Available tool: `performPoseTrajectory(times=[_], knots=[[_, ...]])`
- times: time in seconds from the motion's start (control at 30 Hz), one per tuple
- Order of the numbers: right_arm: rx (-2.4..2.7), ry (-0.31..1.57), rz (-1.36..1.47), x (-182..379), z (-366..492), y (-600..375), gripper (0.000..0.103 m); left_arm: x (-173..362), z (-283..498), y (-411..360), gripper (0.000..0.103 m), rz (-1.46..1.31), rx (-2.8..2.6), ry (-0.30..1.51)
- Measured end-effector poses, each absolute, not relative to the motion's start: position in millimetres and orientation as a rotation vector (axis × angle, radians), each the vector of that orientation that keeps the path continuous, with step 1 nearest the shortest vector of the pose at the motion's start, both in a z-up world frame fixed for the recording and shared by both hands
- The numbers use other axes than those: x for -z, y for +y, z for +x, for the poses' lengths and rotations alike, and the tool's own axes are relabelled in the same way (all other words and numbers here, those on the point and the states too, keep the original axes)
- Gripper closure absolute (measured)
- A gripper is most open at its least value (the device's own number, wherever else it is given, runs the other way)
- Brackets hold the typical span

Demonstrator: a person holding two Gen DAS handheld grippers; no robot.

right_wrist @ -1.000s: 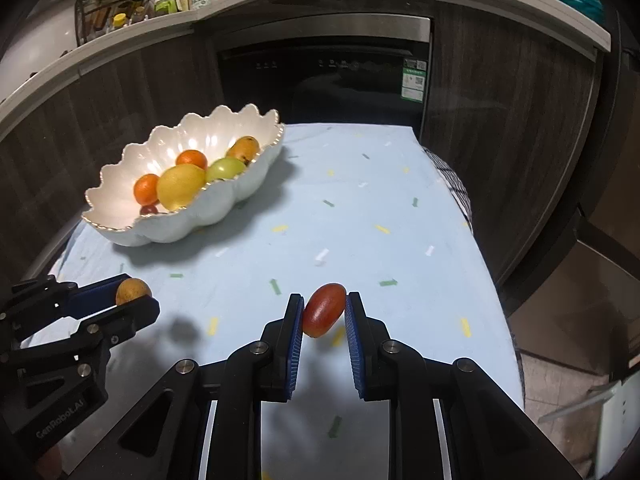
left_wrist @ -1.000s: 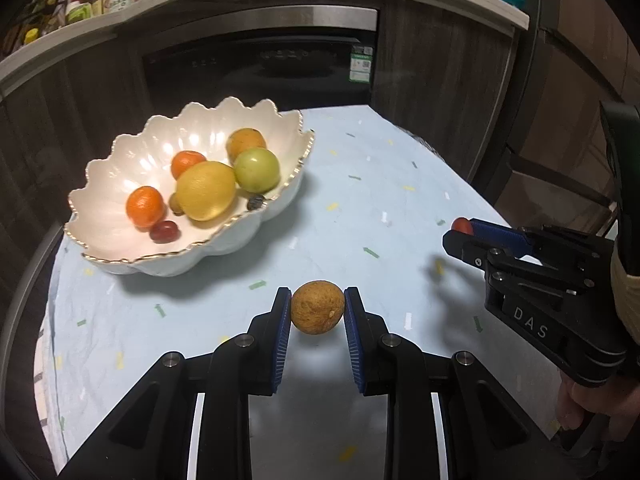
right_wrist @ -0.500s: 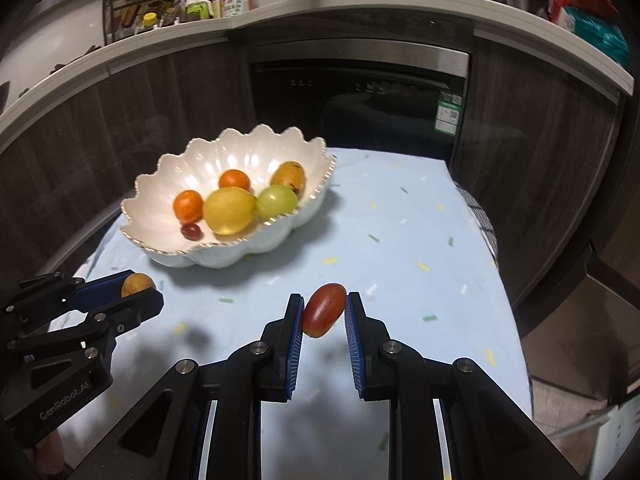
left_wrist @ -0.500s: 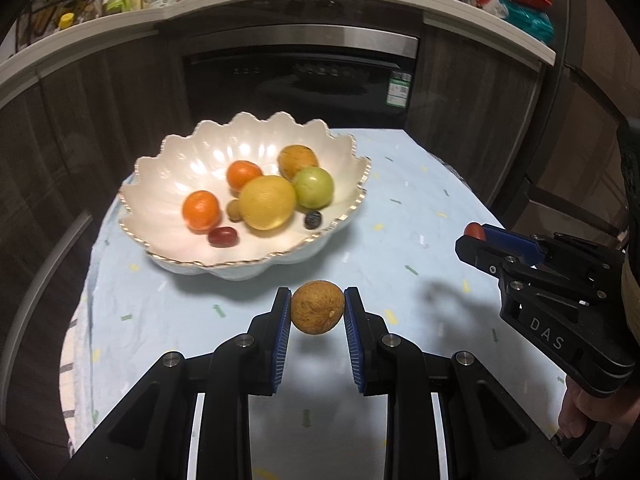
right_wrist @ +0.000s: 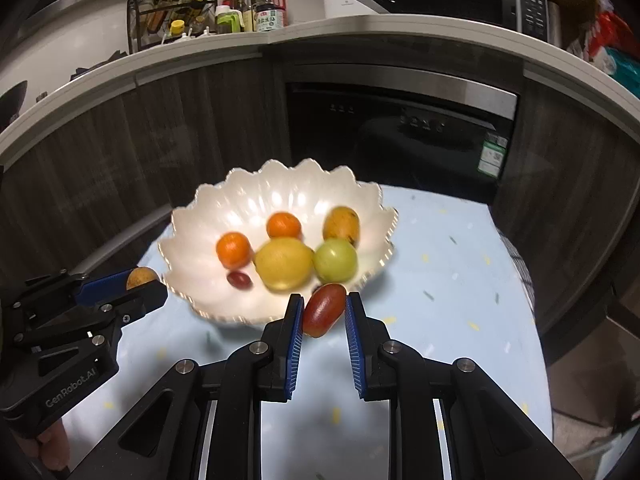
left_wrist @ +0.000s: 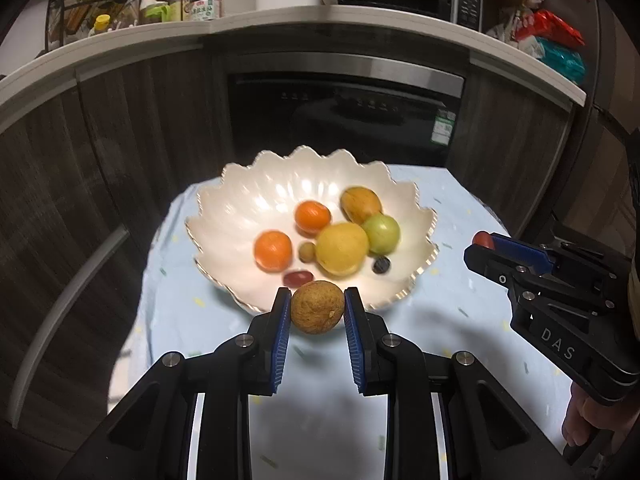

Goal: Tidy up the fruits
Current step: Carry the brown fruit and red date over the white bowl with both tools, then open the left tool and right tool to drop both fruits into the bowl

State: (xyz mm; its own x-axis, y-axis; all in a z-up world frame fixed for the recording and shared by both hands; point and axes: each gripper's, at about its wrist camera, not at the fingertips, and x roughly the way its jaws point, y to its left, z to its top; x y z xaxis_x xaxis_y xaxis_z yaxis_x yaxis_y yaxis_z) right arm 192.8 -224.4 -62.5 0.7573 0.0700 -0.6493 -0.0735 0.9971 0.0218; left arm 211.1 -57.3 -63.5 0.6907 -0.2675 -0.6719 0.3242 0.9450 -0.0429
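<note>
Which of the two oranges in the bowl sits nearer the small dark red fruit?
The front-left orange; the small dark red fruit lies just beside it, while the other orange sits farther back in the bowl.

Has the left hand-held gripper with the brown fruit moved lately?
Yes. The left hand-held gripper has moved toward the bowl, whose rim now lies just behind its brown fruit.

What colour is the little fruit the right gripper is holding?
Dark red, shading to orange at one end: the oval fruit between the right gripper pads, best in the right wrist view.
</note>
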Motion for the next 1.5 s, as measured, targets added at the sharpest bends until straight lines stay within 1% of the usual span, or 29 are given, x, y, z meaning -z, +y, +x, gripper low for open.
performPoseTrajectory(times=[0.3,0.9,0.97,1.03,1.1,1.13,1.17,1.2,1.23,1.27,1.3,1.37,1.4,1.43,1.47,1.5], knots=[[-0.087,0.717,-0.007,58,233,-206,0.081,58,251,-41,0.076,0.070,0.310,0.733],[-0.114,0.831,0.013,90,270,-199,0.080,87,294,-41,0.076,0.077,0.325,0.812],[-0.117,0.836,0.005,92,271,-198,0.080,88,294,-40,0.073,0.074,0.321,0.814],[-0.116,0.835,-0.002,92,271,-196,0.080,87,294,-39,0.061,0.069,0.315,0.809],[-0.115,0.842,-0.001,93,272,-196,0.078,86,294,-38,0.057,0.071,0.307,0.804],[-0.112,0.846,-0.001,93,272,-196,0.075,86,294,-37,0.056,0.070,0.305,0.807],[-0.107,0.844,0.000,93,271,-196,0.066,86,294,-37,0.056,0.071,0.302,0.808],[-0.100,0.837,0.000,92,271,-197,0.061,86,294,-37,0.054,0.073,0.297,0.809],[-0.088,0.828,-0.002,90,270,-198,0.050,85,294,-36,0.049,0.071,0.294,0.807],[-0.079,0.819,-0.004,89,268,-198,0.044,84,293,-35,0.046,0.070,0.290,0.805],[-0.073,0.810,-0.007,87,267,-198,0.044,83,291,-34,0.043,0.068,0.283,0.800],[-0.070,0.807,-0.007,85,266,-199,0.044,82,289,-33,0.042,0.067,0.275,0.796],[-0.069,0.805,-0.008,84,265,-199,0.043,81,288,-32,0.039,0.069,0.269,0.797],[-0.066,0.802,-0.009,83,264,-198,0.041,81,287,-32,0.035,0.069,0.259,0.796],[-0.061,0.796,-0.009,81,262,-198,0.037,80,285,-31,0.034,0.067,0.252,0.794],[-0.057,0.789,-0.008,80,260,-198,0.035,78,284,-30,0.033,0.064,0.249,0.792]])
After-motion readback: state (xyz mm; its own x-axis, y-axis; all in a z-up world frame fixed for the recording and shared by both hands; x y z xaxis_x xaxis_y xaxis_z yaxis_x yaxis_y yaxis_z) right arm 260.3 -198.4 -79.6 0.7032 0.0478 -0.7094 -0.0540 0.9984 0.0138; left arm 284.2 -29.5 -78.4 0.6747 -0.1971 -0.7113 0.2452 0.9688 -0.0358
